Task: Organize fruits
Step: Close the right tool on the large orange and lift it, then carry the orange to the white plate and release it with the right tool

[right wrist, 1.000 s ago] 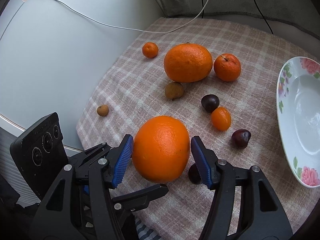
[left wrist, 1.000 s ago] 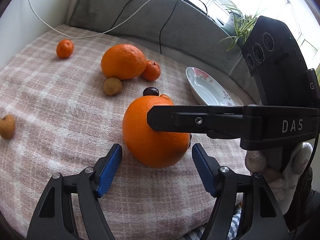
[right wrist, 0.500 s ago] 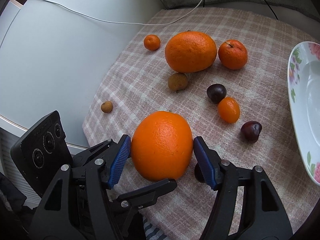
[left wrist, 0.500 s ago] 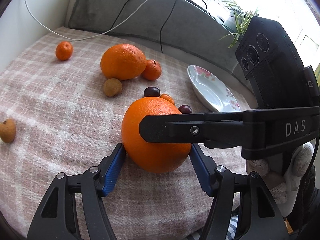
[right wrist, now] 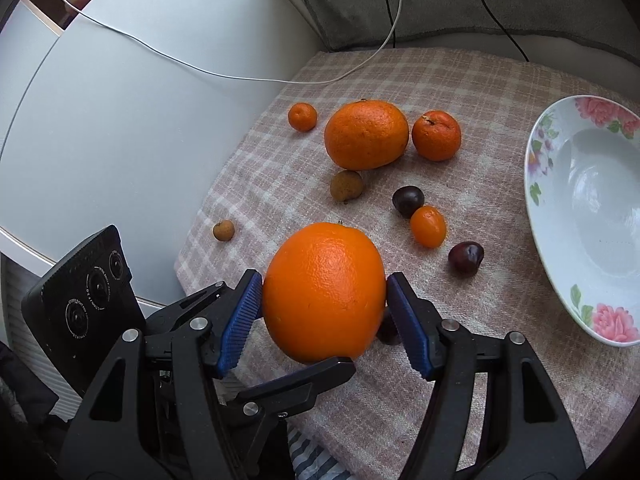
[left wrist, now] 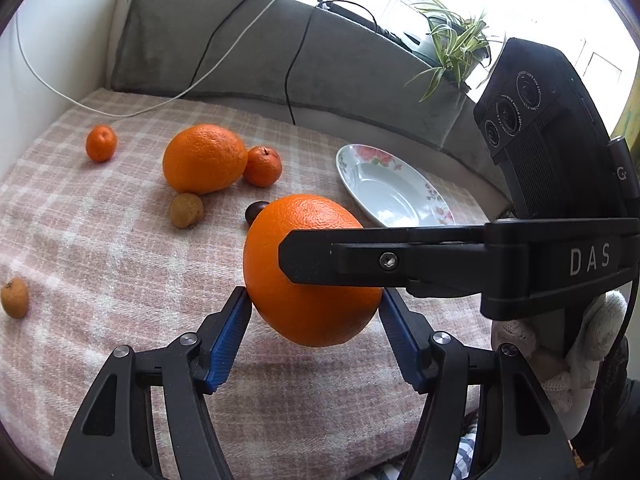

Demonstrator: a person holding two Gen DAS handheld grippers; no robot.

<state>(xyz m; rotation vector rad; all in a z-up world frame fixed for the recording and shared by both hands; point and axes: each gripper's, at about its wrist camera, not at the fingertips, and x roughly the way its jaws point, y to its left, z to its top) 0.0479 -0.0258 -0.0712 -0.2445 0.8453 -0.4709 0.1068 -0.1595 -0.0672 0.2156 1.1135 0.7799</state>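
A large orange [left wrist: 304, 232] hangs just above the checked cloth, held from two sides at once. My left gripper [left wrist: 314, 300] is shut on its lower half, blue pads [left wrist: 230, 340] pressing both flanks. My right gripper [right wrist: 324, 292] is shut on the same orange [right wrist: 320, 272] from the opposite direction; one of its black fingers [left wrist: 360, 260] crosses the fruit in the left wrist view. A flowered white plate [right wrist: 600, 208] lies to the right, with nothing in it.
On the cloth lie a second large orange [right wrist: 366, 134], a tangerine [right wrist: 436, 135], a small tangerine [right wrist: 302, 117], two brown longans [right wrist: 346, 186] [right wrist: 223, 230], a kumquat [right wrist: 428, 226] and dark cherries [right wrist: 408, 201] [right wrist: 465, 258]. Cables trail at the back by grey cushions.
The left gripper's pads closed in from apart until they touched the orange. Both grippers then rose with it, and the orange left the cloth.
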